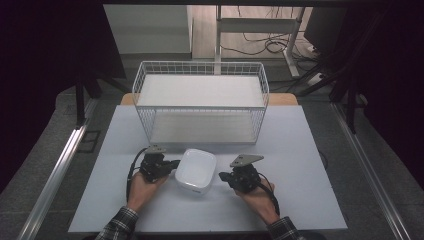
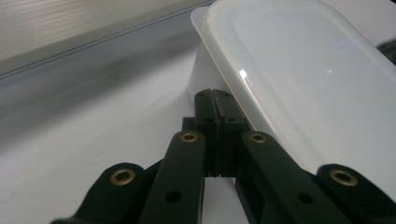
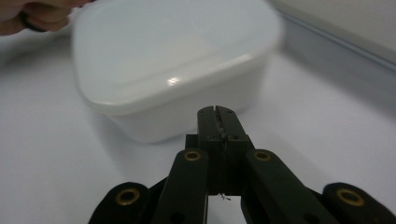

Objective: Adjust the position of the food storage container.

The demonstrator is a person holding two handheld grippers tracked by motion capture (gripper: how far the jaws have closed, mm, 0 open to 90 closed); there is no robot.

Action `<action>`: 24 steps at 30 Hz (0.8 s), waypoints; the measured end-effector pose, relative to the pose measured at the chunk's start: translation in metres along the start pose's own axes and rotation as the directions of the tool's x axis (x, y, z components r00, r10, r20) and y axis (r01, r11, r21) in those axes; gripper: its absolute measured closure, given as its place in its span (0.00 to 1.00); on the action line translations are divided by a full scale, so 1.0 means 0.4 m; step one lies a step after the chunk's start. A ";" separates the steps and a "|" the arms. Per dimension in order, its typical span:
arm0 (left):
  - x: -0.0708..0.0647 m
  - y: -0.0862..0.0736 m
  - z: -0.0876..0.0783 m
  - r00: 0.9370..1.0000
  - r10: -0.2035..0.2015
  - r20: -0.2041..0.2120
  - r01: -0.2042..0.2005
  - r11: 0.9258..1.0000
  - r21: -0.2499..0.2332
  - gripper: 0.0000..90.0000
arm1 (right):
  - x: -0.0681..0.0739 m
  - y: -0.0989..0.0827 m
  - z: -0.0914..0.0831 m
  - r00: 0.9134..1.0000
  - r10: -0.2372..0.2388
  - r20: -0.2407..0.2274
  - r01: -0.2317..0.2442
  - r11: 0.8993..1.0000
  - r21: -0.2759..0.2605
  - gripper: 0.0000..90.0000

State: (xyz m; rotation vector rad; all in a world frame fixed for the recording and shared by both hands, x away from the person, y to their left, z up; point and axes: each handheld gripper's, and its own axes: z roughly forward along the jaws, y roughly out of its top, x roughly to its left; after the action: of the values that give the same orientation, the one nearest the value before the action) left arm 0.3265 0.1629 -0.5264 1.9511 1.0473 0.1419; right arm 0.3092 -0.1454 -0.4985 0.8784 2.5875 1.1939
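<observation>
Your bench (image 1: 300,195) is big and pale, and it fills the middle of the high view. At its far end stands a white wire basket (image 1: 200,100), with tall mesh walls and a flat white bottom.

Nearer to you sits a white box with a lid (image 1: 196,171). It is square with round corners. It rests flat on the bench, in front of the basket and well apart from it, right between your two hands. The lid is on.

Your left claw (image 1: 173,163) is at the left side of the box. In the left gripper view the two black jaws are pressed tight together with nothing between them, and their tips (image 2: 214,95) sit right against the box wall (image 2: 201,74), just under the lid's rim.

Your right claw (image 1: 223,176) is at the right side of the box. In the right gripper view its jaws are also squeezed together with nothing in them. Their tips (image 3: 216,113) point at the box (image 3: 173,70) and are very close to its wall, but you cannot tell if they touch it.
</observation>
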 end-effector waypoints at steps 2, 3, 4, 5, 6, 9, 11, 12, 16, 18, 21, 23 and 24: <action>-0.008 0.005 0.013 1.000 -0.004 0.007 0.004 1.000 -0.004 1.00 | 0.020 -0.001 0.005 1.000 -0.019 -0.016 0.019 1.000 0.013 0.99; -0.008 0.005 0.013 1.000 -0.004 0.007 0.004 1.000 -0.004 1.00 | 0.020 -0.001 0.005 1.000 -0.019 -0.016 0.019 1.000 0.013 0.99; -0.010 0.008 0.018 1.000 -0.003 0.000 0.003 1.000 -0.005 1.00 | 0.028 -0.002 0.006 1.000 -0.025 -0.016 0.025 0.999 0.023 0.99; -0.005 0.009 0.023 1.000 -0.015 0.013 0.015 1.000 -0.009 1.00 | 0.041 -0.007 0.006 0.999 -0.045 -0.022 0.046 0.998 0.037 0.99; -0.005 0.009 0.023 1.000 -0.015 0.013 0.015 1.000 -0.009 1.00 | 0.041 -0.007 0.006 0.999 -0.045 -0.022 0.046 0.998 0.037 0.99; 0.005 0.007 0.015 0.999 0.022 -0.048 -0.021 1.000 0.013 1.00 | 0.058 -0.009 0.010 0.997 -0.034 -0.064 0.036 0.999 0.031 0.99; 0.013 0.003 -0.008 0.997 0.009 -0.075 -0.009 1.000 -0.001 1.00 | 0.066 -0.005 0.018 0.996 -0.047 -0.075 0.049 0.998 0.034 0.99; 0.016 -0.001 -0.023 0.996 0.002 -0.085 -0.003 1.000 -0.006 1.00 | 0.068 -0.004 0.020 0.996 -0.051 -0.077 0.054 0.998 0.037 0.99; 0.013 -0.024 -0.075 0.996 -0.021 -0.087 0.019 0.999 -0.028 1.00 | 0.050 -0.004 0.010 0.998 -0.056 -0.036 0.057 0.998 0.040 0.99; -0.010 -0.056 -0.116 0.997 -0.034 -0.075 0.031 0.999 -0.038 1.00 | 0.000 0.003 0.001 0.998 -0.035 0.049 0.034 0.999 0.027 0.99; -0.032 -0.076 -0.130 0.997 -0.032 -0.066 0.029 0.999 -0.034 1.00 | -0.028 0.008 0.008 0.996 -0.032 0.085 0.030 0.999 0.026 0.99; -0.063 -0.098 -0.134 0.999 -0.024 -0.046 0.023 1.000 -0.018 1.00 | -0.060 0.021 0.032 0.994 -0.024 0.110 0.022 1.000 0.021 0.99; -0.086 -0.109 -0.130 0.999 -0.009 -0.031 0.009 1.000 0.001 1.00 | -0.075 0.032 0.049 0.992 -0.032 0.125 0.028 0.999 0.029 0.99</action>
State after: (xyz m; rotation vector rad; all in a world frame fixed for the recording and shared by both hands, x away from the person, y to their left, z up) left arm 0.2536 0.1832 -0.5181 1.9507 1.0771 0.1672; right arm 0.3465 -0.1433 -0.5052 0.8866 2.5135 1.0626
